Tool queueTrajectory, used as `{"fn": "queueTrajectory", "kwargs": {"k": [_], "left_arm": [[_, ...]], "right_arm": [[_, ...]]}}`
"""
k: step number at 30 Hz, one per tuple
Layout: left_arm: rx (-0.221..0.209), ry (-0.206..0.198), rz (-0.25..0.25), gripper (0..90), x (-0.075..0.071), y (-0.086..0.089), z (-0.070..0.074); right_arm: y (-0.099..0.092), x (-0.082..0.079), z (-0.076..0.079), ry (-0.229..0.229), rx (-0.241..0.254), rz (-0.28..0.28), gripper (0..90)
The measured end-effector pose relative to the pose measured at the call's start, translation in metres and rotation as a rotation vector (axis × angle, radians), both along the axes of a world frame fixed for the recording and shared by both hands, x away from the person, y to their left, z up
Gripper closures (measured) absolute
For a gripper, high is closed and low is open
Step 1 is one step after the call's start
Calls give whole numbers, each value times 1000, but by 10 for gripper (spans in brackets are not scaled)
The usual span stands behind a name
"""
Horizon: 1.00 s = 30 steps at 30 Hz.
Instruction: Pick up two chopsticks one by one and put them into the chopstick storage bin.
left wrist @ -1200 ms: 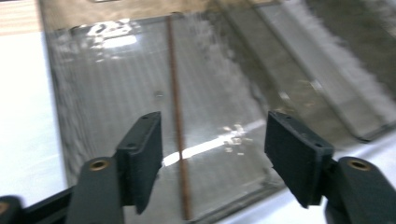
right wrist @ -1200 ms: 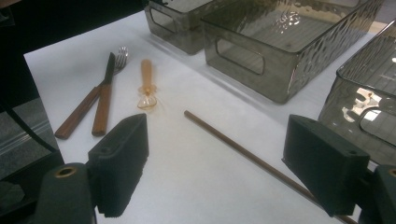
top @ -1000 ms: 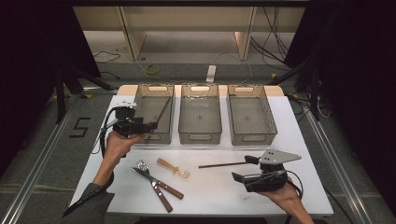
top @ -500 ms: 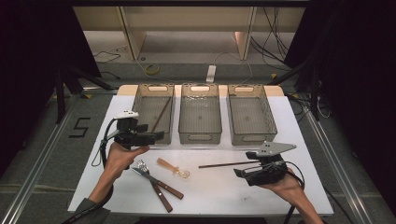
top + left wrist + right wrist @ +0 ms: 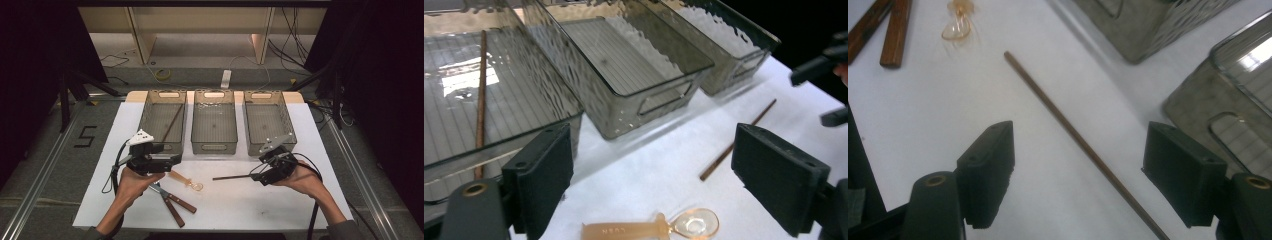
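A thin brown chopstick [image 5: 232, 176] lies on the white table, and its near end runs between the jaws of my right gripper [image 5: 257, 175]. In the right gripper view the chopstick [image 5: 1073, 135] crosses the gap of the right gripper [image 5: 1078, 132]; the jaws have just been closing but the pads stand clear of it. My left gripper [image 5: 175, 159] hovers open over an amber plastic spoon [image 5: 186, 181], its jaws having just widened with nothing between them. The left gripper [image 5: 649, 135] looks over the spoon [image 5: 649, 230]. A second chopstick [image 5: 480, 100] lies in the left bin [image 5: 145, 122].
Three clear grey bins stand in a row at the back: left, middle [image 5: 214, 145] and right [image 5: 287, 125]. Two utensils with wooden handles [image 5: 172, 202] lie near the front edge, below the left hand. Cables trail from both grippers.
My left gripper has drawn back from the left bin toward the near side and right, above the spoon. My right gripper has moved up and left along the table chopstick.
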State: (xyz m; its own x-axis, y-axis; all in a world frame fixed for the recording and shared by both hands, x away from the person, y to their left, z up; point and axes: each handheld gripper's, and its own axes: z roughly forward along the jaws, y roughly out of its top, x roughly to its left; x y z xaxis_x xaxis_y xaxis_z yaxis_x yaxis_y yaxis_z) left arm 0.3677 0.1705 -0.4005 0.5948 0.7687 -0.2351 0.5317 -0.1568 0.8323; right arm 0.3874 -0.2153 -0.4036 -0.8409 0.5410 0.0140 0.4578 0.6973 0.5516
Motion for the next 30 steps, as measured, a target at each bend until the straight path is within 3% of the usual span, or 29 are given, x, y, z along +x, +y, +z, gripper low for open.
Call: {"fn": "queueTrajectory", "kwargs": {"k": [4, 7, 13, 16, 20, 30], "left_arm": [[1, -27, -16, 159, -7, -1, -1], [1, -37, -26, 156, -12, -1, -1], [23, -68, -44, 153, -20, -4, -4], [25, -79, -47, 153, -23, -4, -3], [28, -81, -50, 153, -25, -4, -3], [32, -69, -43, 153, -27, 1, -7]], "right_arm": [[10, 10, -7, 66, -80, 33, 312], [16, 14, -12, 81, -105, 42, 356], [23, 25, -25, 107, -202, 84, 439], [24, 31, -29, 125, -216, 90, 480], [26, 38, -37, 140, -271, 84, 522], [30, 43, -45, 164, -323, 126, 627]]}}
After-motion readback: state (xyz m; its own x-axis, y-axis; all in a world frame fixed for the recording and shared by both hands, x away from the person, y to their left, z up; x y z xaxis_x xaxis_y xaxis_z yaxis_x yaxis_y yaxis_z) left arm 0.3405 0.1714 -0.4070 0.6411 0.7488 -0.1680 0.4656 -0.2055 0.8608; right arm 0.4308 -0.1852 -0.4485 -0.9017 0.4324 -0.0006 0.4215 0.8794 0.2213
